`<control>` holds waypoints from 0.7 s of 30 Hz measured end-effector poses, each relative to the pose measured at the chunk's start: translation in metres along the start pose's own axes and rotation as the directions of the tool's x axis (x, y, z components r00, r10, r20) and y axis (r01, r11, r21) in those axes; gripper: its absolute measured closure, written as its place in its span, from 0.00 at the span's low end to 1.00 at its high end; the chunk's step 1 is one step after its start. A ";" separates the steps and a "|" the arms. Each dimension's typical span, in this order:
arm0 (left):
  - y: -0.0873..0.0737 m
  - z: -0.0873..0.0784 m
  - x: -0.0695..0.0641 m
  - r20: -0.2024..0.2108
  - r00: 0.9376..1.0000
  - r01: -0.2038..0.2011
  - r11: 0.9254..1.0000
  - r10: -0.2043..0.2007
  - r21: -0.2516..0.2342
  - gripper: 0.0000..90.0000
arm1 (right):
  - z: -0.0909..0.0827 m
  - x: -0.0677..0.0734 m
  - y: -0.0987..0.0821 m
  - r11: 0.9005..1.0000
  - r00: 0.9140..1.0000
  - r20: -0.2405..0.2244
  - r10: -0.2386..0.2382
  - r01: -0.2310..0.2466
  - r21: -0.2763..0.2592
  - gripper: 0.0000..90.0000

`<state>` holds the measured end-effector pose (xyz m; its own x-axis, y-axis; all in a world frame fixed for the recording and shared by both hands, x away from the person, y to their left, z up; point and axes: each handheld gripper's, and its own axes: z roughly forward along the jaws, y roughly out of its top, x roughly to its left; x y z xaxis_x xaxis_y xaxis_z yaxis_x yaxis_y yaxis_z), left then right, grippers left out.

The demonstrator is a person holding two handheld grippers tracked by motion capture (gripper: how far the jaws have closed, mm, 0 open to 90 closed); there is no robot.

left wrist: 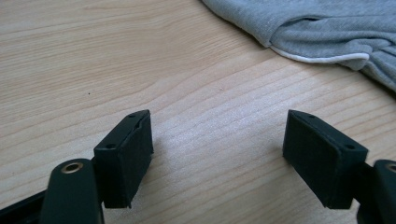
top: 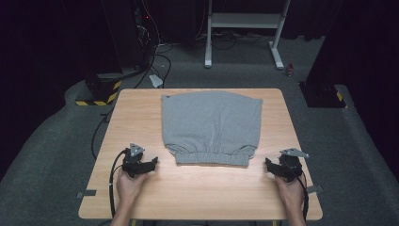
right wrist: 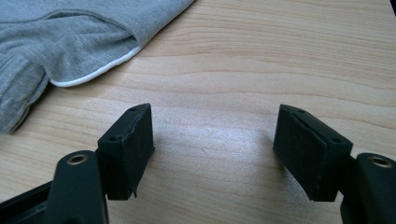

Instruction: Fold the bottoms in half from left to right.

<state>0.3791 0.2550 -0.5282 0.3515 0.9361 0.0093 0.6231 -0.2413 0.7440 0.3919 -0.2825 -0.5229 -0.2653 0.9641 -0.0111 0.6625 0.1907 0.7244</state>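
One folded grey knit garment [top: 211, 127] lies flat mid-desk, elastic hem toward the person, its long axis running away from them. It sits between both sets of fingers: inward of the left gripper [top: 153, 164] and right gripper [top: 268, 165] (about equally near). Both gape wide, holding nothing, on the pale wooden desk [top: 197, 188].

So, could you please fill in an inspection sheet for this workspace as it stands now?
Surface: light wooden table, bare around the garment.
Job's things: grey garment lying flat mid-table, elastic band toward the person, white edge peeking out at a corner.
Clutter: nothing seen on the table.
Grippers: left gripper and right gripper both open, nothing between the jaws, either side of the garment, apart from it.
Cables: black cable trailing from the left gripper; more on the floor behind.
Surroundings: grey carpet, white stand frame, dark backdrop.
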 end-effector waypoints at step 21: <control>0.000 0.000 0.000 0.000 1.000 0.002 1.000 -0.002 0.000 0.25 | 0.000 -0.001 0.000 1.000 1.000 0.012 0.009 -0.009 0.001 0.29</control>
<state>0.3794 0.2547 -0.5285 0.3508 0.9364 0.0078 0.6237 -0.2398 0.7439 0.3921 -0.2837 -0.5231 -0.2511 0.9679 -0.0127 0.6657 0.1822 0.7236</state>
